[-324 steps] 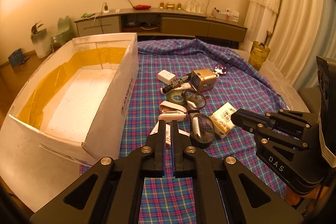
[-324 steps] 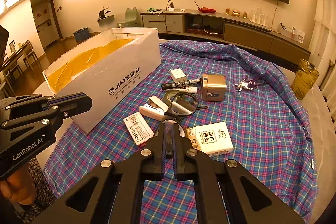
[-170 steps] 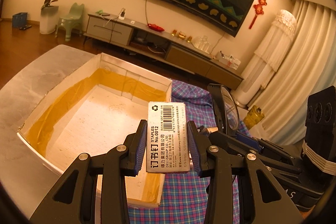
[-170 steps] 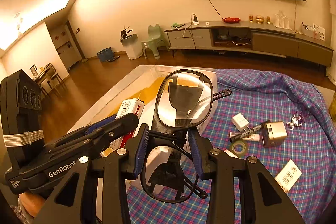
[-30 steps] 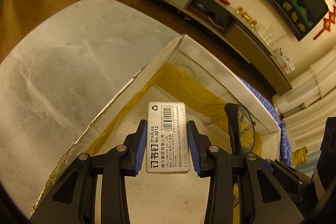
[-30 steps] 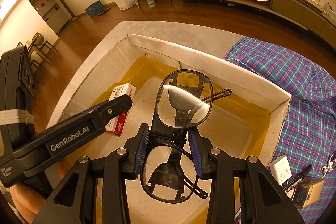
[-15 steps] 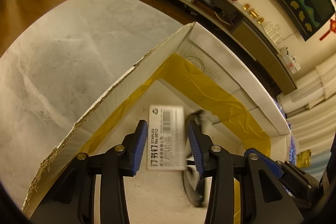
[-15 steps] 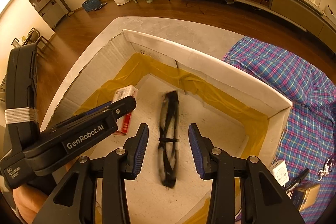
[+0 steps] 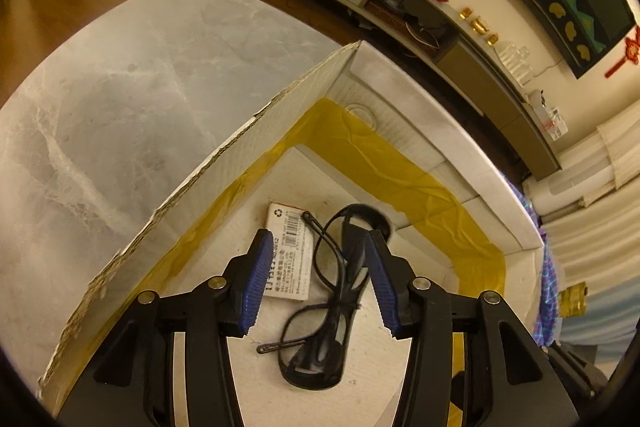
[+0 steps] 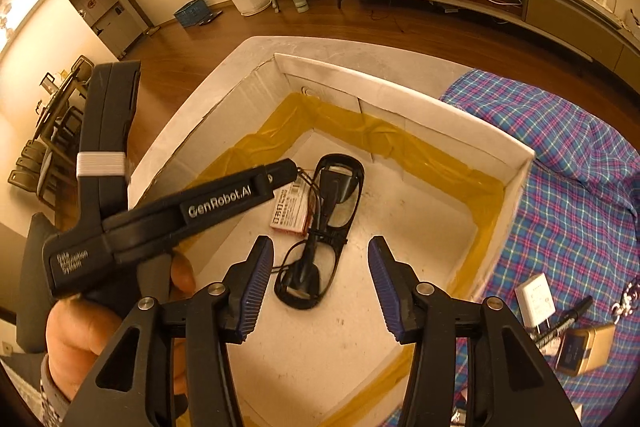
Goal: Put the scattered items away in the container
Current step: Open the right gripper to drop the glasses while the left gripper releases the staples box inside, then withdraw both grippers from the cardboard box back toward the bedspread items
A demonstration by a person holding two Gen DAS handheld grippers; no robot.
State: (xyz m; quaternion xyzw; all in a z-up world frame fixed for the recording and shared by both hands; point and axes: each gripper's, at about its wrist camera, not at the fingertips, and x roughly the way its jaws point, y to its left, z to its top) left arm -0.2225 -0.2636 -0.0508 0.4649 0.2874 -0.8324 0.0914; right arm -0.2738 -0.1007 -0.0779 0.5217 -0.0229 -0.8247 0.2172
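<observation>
Drop step done: left gripper [image 9: 316,279] and right gripper [image 10: 321,285] both hang over the box [image 10: 404,115] with fingers spread and empty, staple box [image 9: 289,259] and glasses [image 9: 332,291] lying touching on its floor; next, go back for charger [image 10: 536,299], marker [image 10: 568,319].

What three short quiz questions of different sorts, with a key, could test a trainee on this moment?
1. True or false: the glasses lie inside the cardboard box.
2. The staples box rests: A) on the plaid cloth; B) on the box floor beside the glasses; C) between the left gripper fingers.
3. Fill in: both the left gripper and the right gripper are ____.

Key: 1 true; 2 B; 3 open.
</observation>
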